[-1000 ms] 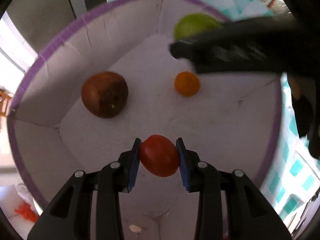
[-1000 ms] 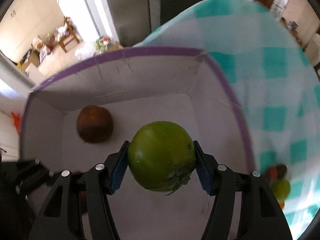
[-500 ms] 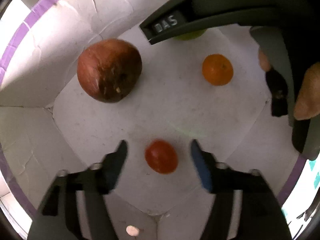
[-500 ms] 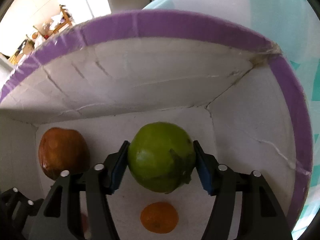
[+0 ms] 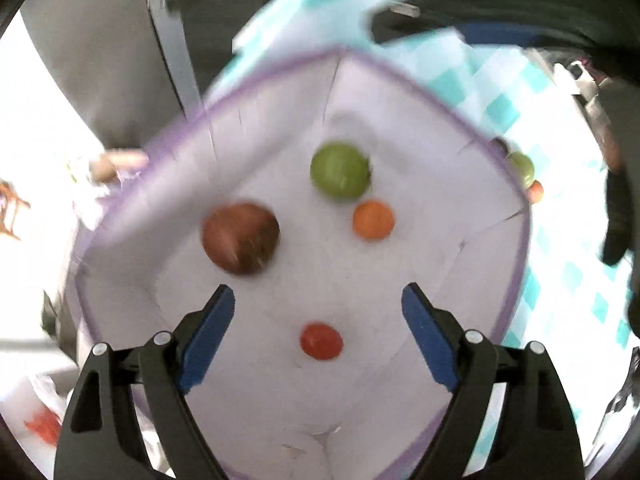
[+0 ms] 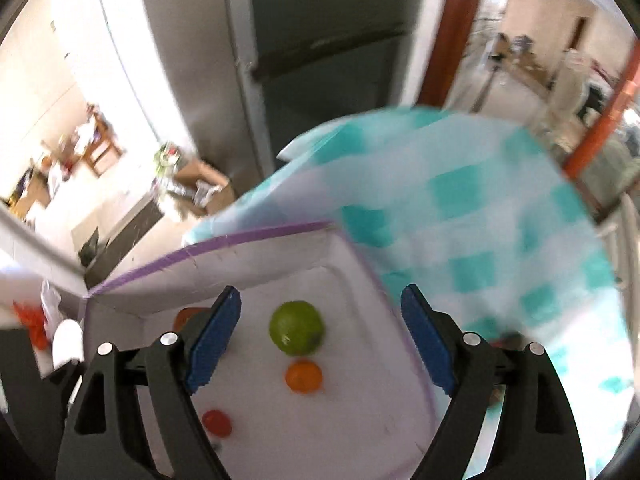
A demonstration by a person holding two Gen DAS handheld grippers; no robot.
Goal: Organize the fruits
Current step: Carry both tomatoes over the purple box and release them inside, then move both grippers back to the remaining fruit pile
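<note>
Both the left gripper and right gripper have just spread their jaws and hold nothing, and the remaining fruits lie outside the purple-rimmed box, nearer the right one.

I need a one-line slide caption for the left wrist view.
Open left gripper above white box holding four fruits, red tomato nearest.

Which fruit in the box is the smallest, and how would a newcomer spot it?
Find the white box with the purple rim on the checked cloth. Four fruits lie on its floor. The small red tomato lies alone, apart from the brown, green and orange ones.
</note>
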